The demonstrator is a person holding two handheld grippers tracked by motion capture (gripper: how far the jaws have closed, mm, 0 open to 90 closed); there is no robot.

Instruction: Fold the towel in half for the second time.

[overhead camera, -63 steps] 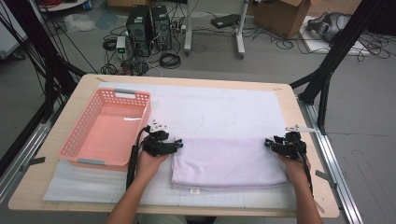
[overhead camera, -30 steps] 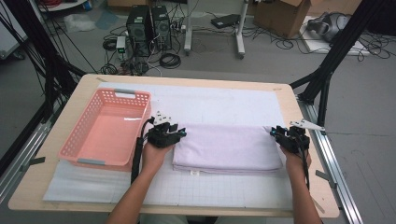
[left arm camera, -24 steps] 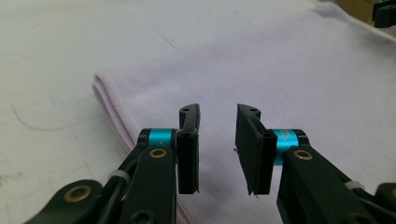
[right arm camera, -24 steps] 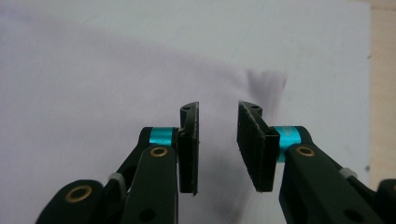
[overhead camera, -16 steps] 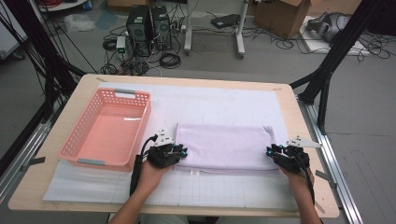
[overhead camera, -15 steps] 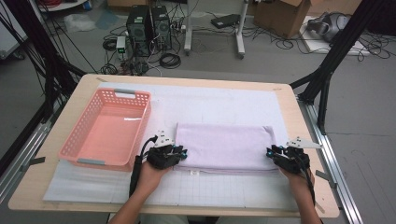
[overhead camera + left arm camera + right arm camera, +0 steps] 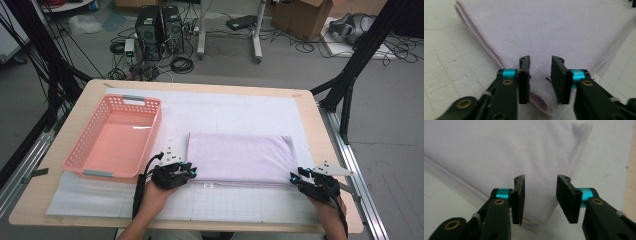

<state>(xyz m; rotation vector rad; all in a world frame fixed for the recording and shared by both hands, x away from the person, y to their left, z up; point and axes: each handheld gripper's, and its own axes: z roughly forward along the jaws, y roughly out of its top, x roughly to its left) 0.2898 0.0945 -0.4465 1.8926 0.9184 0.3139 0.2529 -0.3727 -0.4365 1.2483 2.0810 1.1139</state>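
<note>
A folded lilac towel (image 7: 240, 157) lies flat on the white grid mat (image 7: 225, 112). My left gripper (image 7: 190, 171) sits at the towel's near left corner. In the left gripper view its jaws (image 7: 540, 67) have just been opening, and the towel corner (image 7: 544, 30) lies loose between them, pads off the cloth. My right gripper (image 7: 295, 177) sits at the near right corner. Its jaws (image 7: 540, 187) have just been opening too, with the towel's hemmed corner (image 7: 499, 150) lying untouched in the gap.
A pink plastic basket (image 7: 155, 130) stands on the mat left of the towel, close to my left hand. The table's near edge runs just behind both hands. Black frame posts flank the table; cables and computers lie on the floor beyond.
Both hands have drawn back toward the table's near edge along with the towel's near edge. The towel now lies flat, one fold narrower than two seconds ago.
</note>
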